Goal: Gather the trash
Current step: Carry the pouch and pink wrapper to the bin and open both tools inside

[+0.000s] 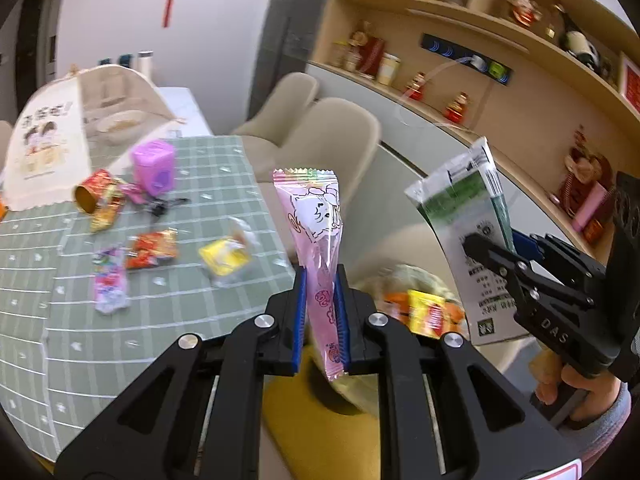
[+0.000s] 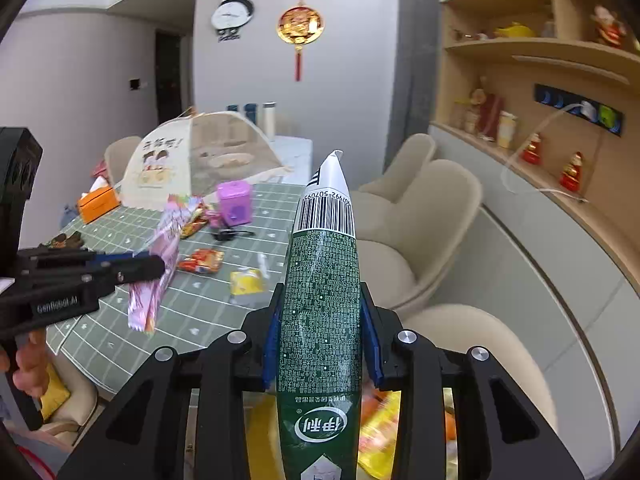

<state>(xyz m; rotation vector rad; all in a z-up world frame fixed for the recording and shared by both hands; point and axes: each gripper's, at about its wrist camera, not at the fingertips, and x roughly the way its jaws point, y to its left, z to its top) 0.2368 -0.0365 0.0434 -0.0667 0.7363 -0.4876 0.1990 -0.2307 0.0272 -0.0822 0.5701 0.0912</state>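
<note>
I carry two pieces of trash off the near edge of the tabletop (image 1: 168, 320) toward a bin (image 1: 404, 276) that shows only as a blur of orange and yellow rubbish below the fingers. My left hand-held gripper (image 1: 322, 316) is nearly closed, its blue pads pinching the lower part of a pink candy wrapper (image 1: 316, 216), which stands upright with a serrated top seal and a cartoon figure printed on it; the film looks thin and slippery, so I judge it could slide out if I loosen early. My right hand-held gripper (image 2: 320, 336) stands about half open around a green and white milk carton (image 2: 320, 280), flattened, spout end forward, barcode showing, clamped across its narrow sides. To do this step well, I should bring both loads squarely over the bin's mouth before letting go, keep the two grippers apart so they do not knock together, and release the carton first, since it is the longer piece. More wrappers (image 1: 154, 248), a yellow packet (image 1: 224, 258) and a red and gold tube (image 1: 98, 196) lie toward the middle of the tabletop, yet to be gathered.
</note>
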